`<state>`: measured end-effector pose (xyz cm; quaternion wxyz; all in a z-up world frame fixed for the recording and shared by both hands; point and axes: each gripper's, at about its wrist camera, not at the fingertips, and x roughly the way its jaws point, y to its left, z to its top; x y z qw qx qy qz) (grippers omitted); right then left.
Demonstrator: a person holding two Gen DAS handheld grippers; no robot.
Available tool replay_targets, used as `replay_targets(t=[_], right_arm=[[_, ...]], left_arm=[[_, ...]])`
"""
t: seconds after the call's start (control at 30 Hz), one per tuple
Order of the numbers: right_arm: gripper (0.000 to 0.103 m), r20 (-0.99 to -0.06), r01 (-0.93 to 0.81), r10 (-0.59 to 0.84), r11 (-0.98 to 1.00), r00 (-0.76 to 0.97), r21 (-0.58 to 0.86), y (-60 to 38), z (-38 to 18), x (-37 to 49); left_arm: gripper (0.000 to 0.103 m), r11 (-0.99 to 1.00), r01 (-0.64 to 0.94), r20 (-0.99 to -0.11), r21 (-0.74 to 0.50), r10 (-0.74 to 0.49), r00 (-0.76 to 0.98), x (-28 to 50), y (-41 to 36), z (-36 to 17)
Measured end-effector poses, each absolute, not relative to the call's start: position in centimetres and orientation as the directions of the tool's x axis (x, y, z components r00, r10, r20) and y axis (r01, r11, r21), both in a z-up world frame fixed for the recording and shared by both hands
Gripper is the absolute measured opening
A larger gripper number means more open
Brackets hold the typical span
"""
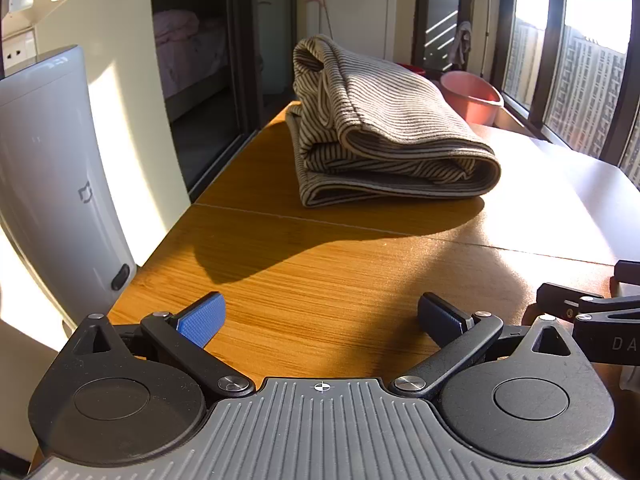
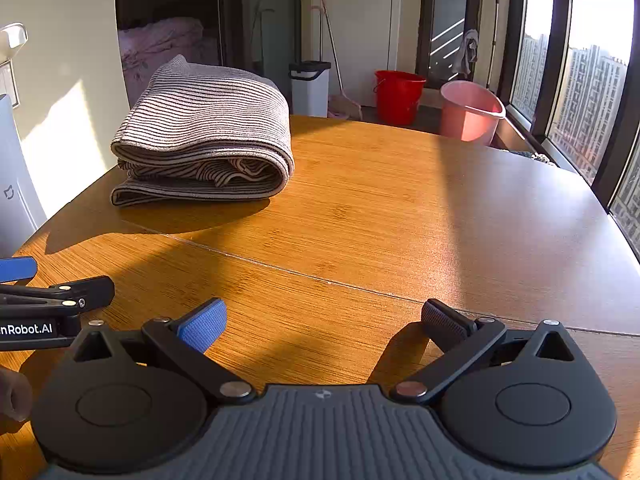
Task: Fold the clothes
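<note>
A striped beige and dark garment [image 1: 384,132] lies folded in a thick stack on the wooden table [image 1: 320,272], toward its far left side. It also shows in the right wrist view [image 2: 204,136]. My left gripper [image 1: 320,318] is open and empty, low over the table's near edge, well short of the garment. My right gripper [image 2: 324,320] is open and empty, beside the left one and to its right. The left gripper's side shows at the left edge of the right wrist view.
A white air purifier [image 1: 52,184] stands beside the table's left edge. A pink bucket [image 2: 472,112], a red bucket [image 2: 398,96] and a white bin [image 2: 310,88] stand on the floor beyond the table. Windows [image 2: 592,80] run along the right.
</note>
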<state>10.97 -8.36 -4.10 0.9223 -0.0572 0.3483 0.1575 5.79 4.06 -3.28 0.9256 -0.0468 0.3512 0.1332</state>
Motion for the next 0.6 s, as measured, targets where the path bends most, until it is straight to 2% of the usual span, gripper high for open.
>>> replay_targets(t=[0.6], right_arm=[[0.103, -0.661, -0.33, 0.25, 0.944, 0.708, 0.004, -8.32, -4.08, 10.95]], left_arm=[[0.103, 0.961, -0.276, -0.665, 0.003, 0.208, 0.717, 5.65, 3.91, -3.25]])
